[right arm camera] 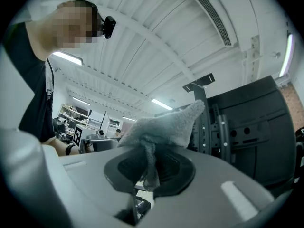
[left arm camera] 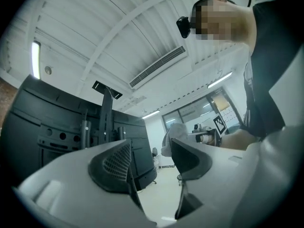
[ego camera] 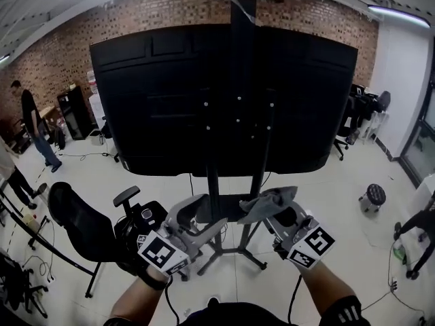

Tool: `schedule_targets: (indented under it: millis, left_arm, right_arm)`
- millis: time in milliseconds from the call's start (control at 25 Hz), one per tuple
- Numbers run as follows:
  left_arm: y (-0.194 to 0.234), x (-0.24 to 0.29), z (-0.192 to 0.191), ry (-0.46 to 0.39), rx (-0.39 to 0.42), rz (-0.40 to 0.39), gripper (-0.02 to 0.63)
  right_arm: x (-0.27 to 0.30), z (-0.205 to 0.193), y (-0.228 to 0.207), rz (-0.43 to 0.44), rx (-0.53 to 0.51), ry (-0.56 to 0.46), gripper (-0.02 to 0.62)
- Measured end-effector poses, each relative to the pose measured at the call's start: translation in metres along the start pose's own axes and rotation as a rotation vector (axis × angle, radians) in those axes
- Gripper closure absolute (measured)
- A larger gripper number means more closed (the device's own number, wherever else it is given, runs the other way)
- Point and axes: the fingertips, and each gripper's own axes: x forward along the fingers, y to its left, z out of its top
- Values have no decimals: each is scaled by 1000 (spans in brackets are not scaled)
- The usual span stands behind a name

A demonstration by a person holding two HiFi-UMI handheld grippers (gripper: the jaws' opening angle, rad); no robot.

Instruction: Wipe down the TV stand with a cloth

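Two grippers sit nearest us. We find the right gripper point(right arm camera: 149, 167) clamped on a grey terry cloth point(right arm camera: 164, 125), bunched to a peak just right of the stand's column; only its own view shows the pinch. The left gripper point(left arm camera: 149, 163) stands parted, empty. Beyond, the black metal TV stand point(ego camera: 213, 189) carries a screen's panelled back point(ego camera: 156, 100).

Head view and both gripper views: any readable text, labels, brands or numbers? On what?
No readable text in any view.
Markers on left gripper and right gripper: black-and-white square patterns only, no letters.
Back of TV: no legible label.
Far wall sheet: too blurred to read.
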Motion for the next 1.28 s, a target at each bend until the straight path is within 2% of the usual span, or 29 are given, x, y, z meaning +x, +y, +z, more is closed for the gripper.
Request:
schedule_targets:
  millis: [120, 280, 400, 520, 800, 1080, 1280]
  left_arm:
    - [38, 15, 21, -31, 42, -57, 321]
    - [77, 39, 41, -82, 81, -123, 325]
    - [96, 61, 54, -105, 108, -158, 324]
    - [110, 80, 65, -114, 121, -182, 324]
    - [142, 125, 111, -142, 201, -177, 324]
    - [164, 169, 177, -180, 286, -160, 324]
    - [173, 196, 204, -192, 330, -134, 324]
  right_arm:
    - [45, 20, -19, -14, -26, -30, 565]
    - [100, 56, -48, -22, -113, -67, 565]
    - [131, 80, -73, -21, -171, -54, 565]
    - [157, 106, -97, -57, -277, -27, 565]
    - [207, 176, -155, -103, -440, -22, 565]
    - [255, 245, -212, -165, -534, 14, 565]
    - [280, 284, -250, -221, -582, 44, 565]
